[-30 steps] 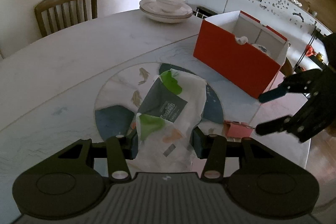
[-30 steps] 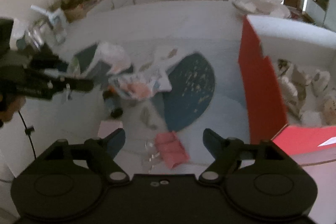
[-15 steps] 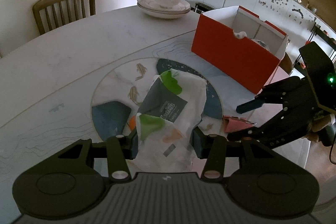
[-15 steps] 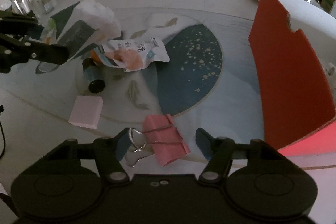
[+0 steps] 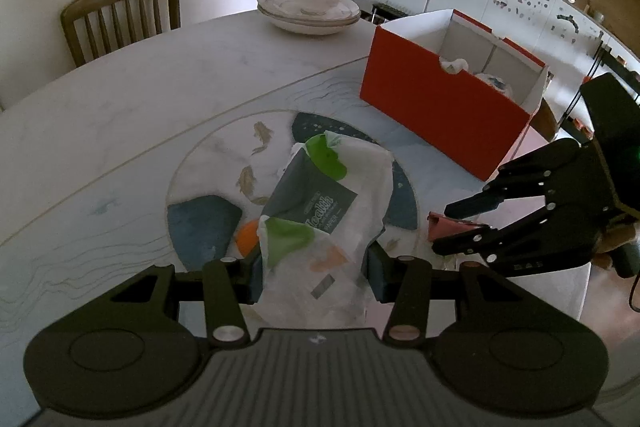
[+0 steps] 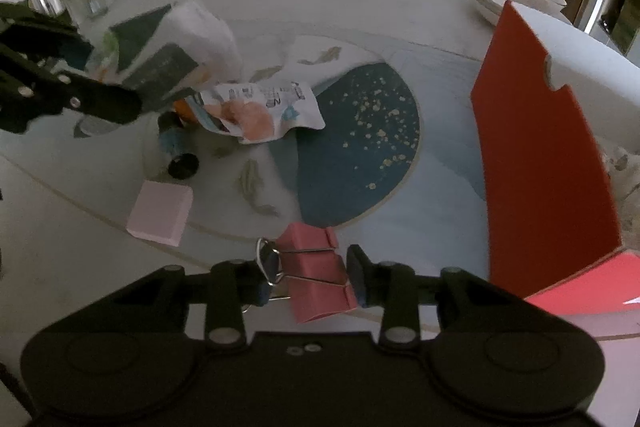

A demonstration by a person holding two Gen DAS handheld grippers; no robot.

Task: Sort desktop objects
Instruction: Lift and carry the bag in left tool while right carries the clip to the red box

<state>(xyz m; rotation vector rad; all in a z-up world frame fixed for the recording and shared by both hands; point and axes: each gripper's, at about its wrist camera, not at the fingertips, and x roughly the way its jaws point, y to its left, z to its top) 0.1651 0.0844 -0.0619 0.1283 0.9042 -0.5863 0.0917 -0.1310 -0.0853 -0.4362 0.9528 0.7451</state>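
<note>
Left gripper (image 5: 312,277) clamped on a soft white plastic pack of paper tissues with green patches and a dark label (image 5: 320,211), held up over the round blue-and-white fish-patterned inlay (image 6: 360,143) of the pale marble table (image 5: 120,115). Right gripper (image 6: 310,277) low over the near table edge, jaws just closed in, fingers (image 6: 356,273) now pressing both sides of a pink metal binder clip with wire handles (image 6: 316,273); same clip seen from the left wrist camera as a pink wedge (image 5: 452,225) between the black fingertips of the right gripper (image 5: 456,227). Beside the clip, to its left, a pale pink square pad of notes (image 6: 160,213), lying flat and apart from it. Further in, a small dark bottle (image 6: 176,147) on its side, touching a crumpled white snack pouch with a pink print (image 6: 256,109) and an orange item (image 5: 246,237) half hidden beneath the tissues. On the right, an open red cardboard box with white inner walls (image 5: 440,99), crumpled white things inside. At the far edge, stacked white plates with a bowl on top (image 5: 308,9), and a brown wooden chair (image 5: 120,15) behind the table.
</note>
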